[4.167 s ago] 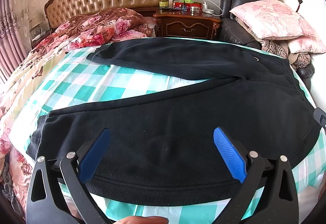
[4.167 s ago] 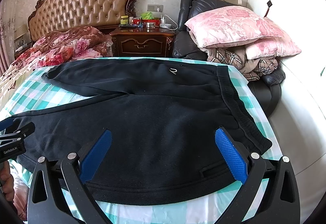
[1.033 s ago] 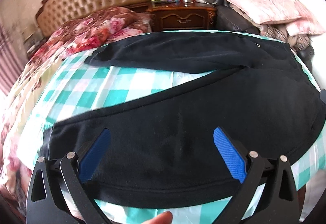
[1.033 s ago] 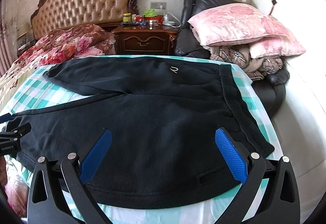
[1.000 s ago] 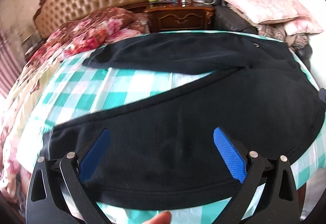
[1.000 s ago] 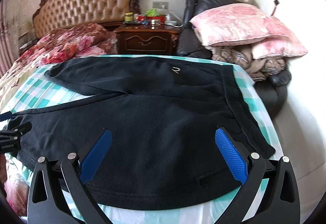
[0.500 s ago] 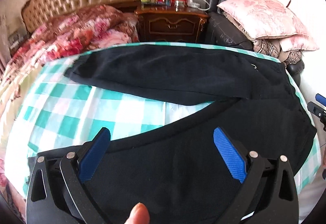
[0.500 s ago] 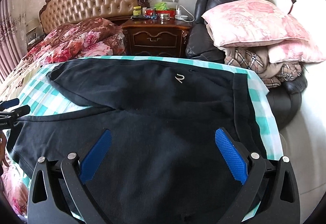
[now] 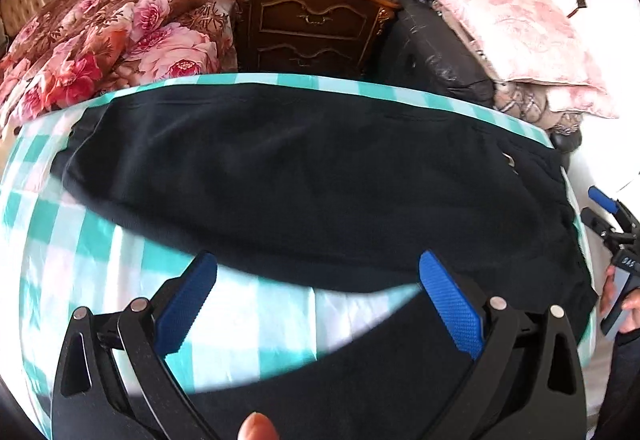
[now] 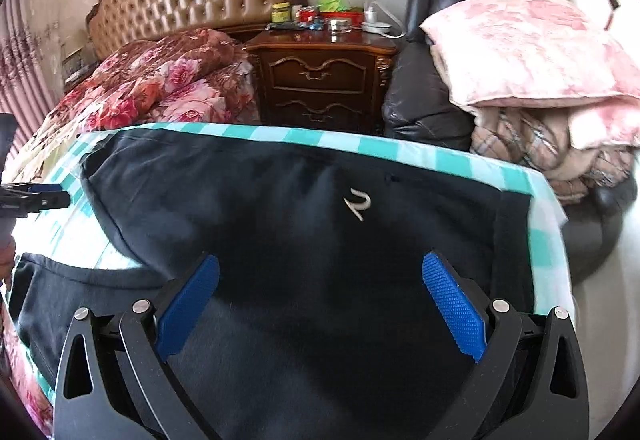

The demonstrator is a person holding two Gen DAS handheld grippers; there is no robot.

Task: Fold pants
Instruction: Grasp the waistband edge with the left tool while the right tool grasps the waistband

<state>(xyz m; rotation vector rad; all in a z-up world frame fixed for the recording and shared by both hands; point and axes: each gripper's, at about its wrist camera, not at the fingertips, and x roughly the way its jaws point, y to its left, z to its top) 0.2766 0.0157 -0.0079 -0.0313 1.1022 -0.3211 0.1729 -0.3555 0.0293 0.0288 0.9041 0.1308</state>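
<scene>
The left hand-held gripper (image 9: 318,304) hangs with its blue pads spread wide and nothing between them, over the green-checked sheet (image 9: 100,252) in the gap between the two legs of the black pants (image 9: 304,176). One leg stretches across the bed beyond its fingertips; the other passes under the gripper's body. The right hand-held gripper (image 10: 320,304) is likewise wide apart and empty, poised above the upper part of the pants, with the white logo (image 10: 357,206) ahead between its pads and the waistband (image 10: 514,240) just to the right.
</scene>
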